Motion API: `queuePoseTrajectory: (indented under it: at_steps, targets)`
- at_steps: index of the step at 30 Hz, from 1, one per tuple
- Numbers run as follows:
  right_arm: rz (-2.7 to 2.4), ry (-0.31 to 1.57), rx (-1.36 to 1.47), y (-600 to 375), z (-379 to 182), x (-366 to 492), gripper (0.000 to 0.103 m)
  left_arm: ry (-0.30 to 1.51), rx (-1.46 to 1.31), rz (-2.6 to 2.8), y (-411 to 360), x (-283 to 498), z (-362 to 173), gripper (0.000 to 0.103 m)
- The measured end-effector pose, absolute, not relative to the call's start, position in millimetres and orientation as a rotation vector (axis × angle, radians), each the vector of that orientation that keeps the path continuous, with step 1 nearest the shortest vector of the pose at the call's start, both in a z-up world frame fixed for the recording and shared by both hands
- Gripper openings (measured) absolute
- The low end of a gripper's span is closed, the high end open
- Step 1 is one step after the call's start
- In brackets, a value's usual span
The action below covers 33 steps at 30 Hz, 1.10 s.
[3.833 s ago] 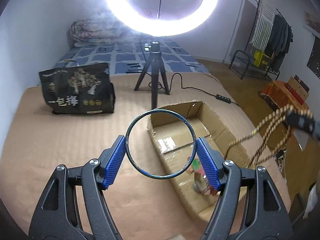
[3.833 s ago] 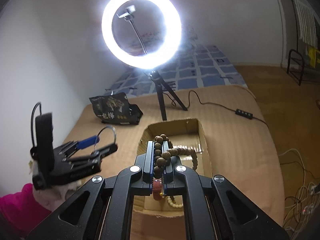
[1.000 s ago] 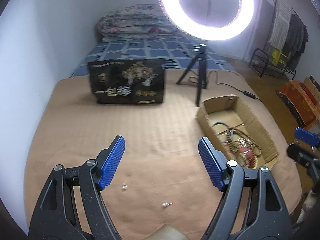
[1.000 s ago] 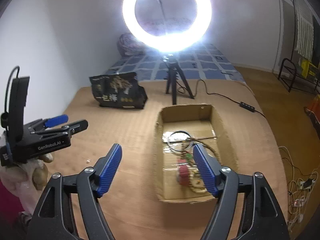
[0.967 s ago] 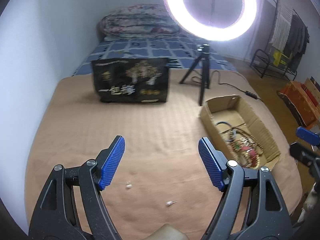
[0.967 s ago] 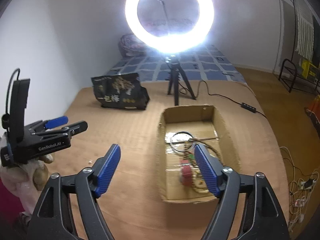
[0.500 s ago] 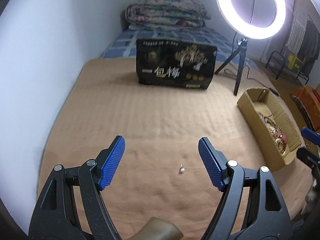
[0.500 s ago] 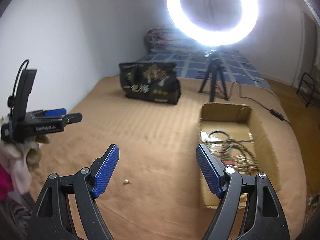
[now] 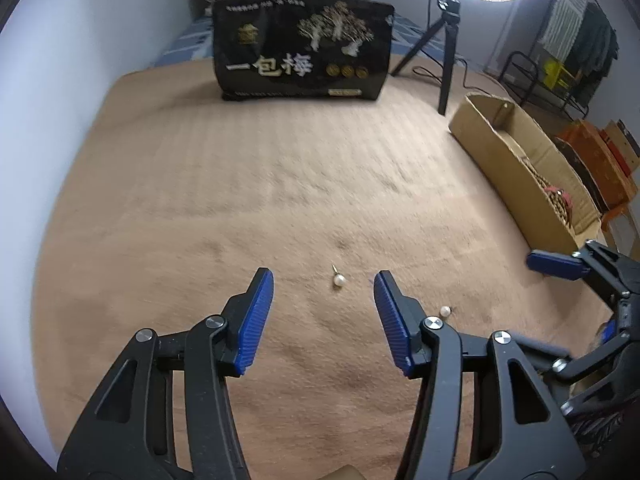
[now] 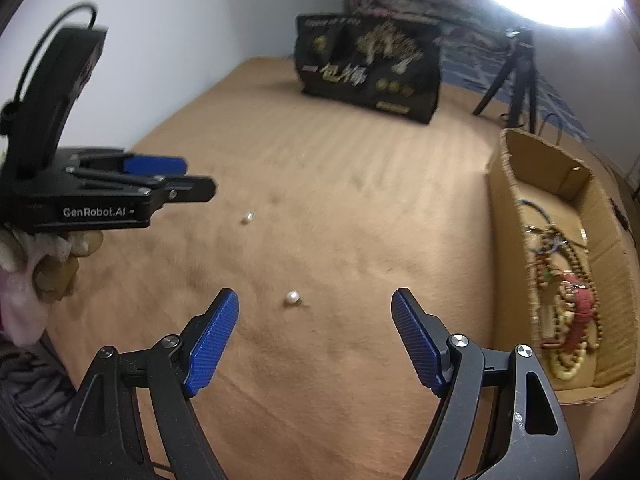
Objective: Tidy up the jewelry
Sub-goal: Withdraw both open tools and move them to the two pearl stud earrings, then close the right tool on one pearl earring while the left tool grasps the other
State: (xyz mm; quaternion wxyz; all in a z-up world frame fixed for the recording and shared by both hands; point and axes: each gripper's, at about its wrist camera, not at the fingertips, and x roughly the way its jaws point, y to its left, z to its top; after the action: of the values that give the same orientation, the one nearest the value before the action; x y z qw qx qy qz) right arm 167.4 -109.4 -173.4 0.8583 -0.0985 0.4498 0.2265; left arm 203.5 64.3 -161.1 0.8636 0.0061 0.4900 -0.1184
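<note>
Left tongs: spread wide, empty, over the tan ribbed blanket. Small white pearl earring with gold post lies just ahead between their tips; second white pearl near the right tongs, also wide, empty. Open brown cardboard box at the blanket's right edge holds beaded jewelry.

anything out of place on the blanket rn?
Yes: two loose pearl earrings lie on the tan blanket, outside the cardboard box that holds the other jewelry. One pearl earring sits ahead of the open left gripper; the second pearl earring lies ahead of the open right gripper.
</note>
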Motion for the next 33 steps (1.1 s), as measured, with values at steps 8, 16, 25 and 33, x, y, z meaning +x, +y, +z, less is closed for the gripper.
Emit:
queuePoseTrajectory:
  at_steps: [8,16,25,33]
  targets:
    - [0.505,0.993,-0.25,-100,-196,169,0.067,1.086,0.033,-0.283,55,208,-185,0.043]
    - [0.519,1.024,-0.241,-98,-210,175,0.055,1.11,0.049,-0.287,51,214,-199,0.038]
    - [0.53,1.042,-0.238,-92,-217,187,0.046,1.131,0.028,-0.275,54,227,-209,0.031]
    - [0.527,1.056,-0.244,-86,-223,193,0.034,1.135,0.029,-0.272,55,231,-214,0.026]
